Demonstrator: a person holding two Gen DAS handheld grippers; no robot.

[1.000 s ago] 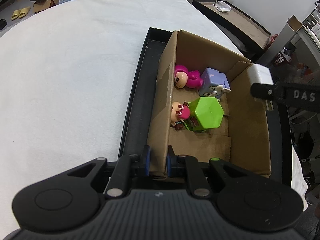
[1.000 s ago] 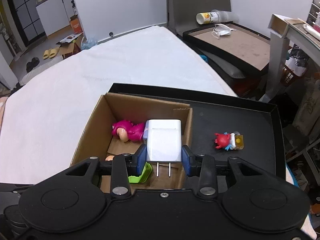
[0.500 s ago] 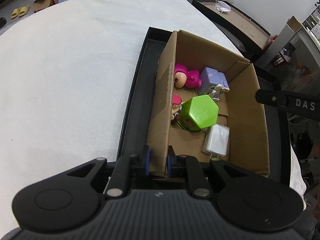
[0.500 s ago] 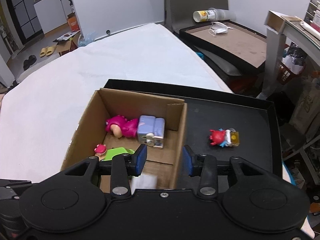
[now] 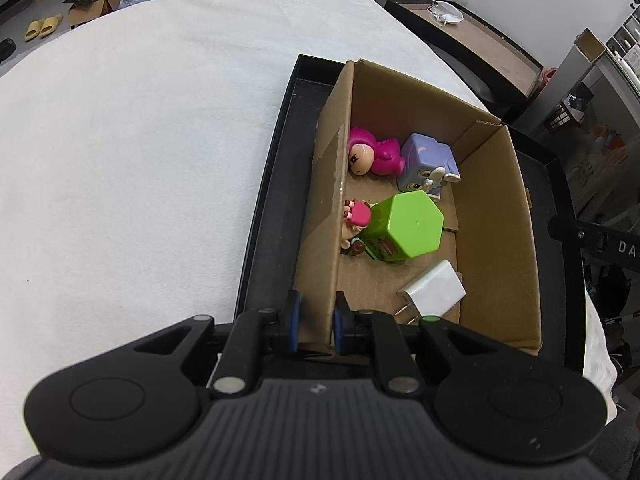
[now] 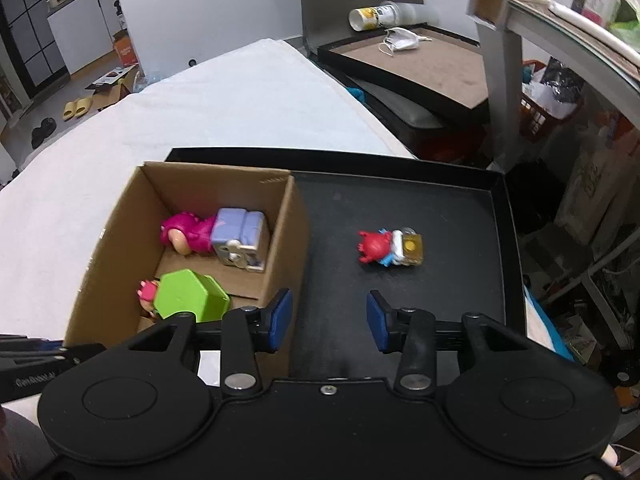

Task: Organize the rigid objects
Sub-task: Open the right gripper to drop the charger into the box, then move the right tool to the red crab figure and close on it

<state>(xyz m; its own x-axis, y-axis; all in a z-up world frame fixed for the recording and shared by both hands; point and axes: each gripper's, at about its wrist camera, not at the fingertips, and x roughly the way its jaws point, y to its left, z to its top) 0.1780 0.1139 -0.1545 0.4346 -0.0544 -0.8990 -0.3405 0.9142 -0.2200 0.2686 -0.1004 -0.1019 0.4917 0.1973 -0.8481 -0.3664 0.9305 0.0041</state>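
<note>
1. My left gripper [image 5: 314,326] is clamped on the near wall of the cardboard box [image 5: 496,200]. I judge that grip is there to keep the light box from sliding on the black tray [image 6: 400,200] while things go into it.

2. My right gripper [image 6: 328,322] holds nothing. Its jaws have just been opening, and now they stand apart over bare tray just right of the box wall.

3. The white charger [image 5: 434,292] lies flat on the box floor in the near corner, prongs pointing towards my left gripper. It is clear of the other toys.

4. The green hexagonal block [image 5: 404,226] sits mid-box, pressed against a small pink-bowed figure [image 5: 356,218] by the left wall. At the far end, the pink-hooded doll [image 5: 372,154] and the lilac cube toy [image 5: 428,162] lie touching each other.

5. One item is left outside: the red figure [image 6: 390,248] lies on its side on the tray, ahead of my right gripper and well apart from the box. With the jaws parted and pointed that way, I judge it the next pick-up.
</note>
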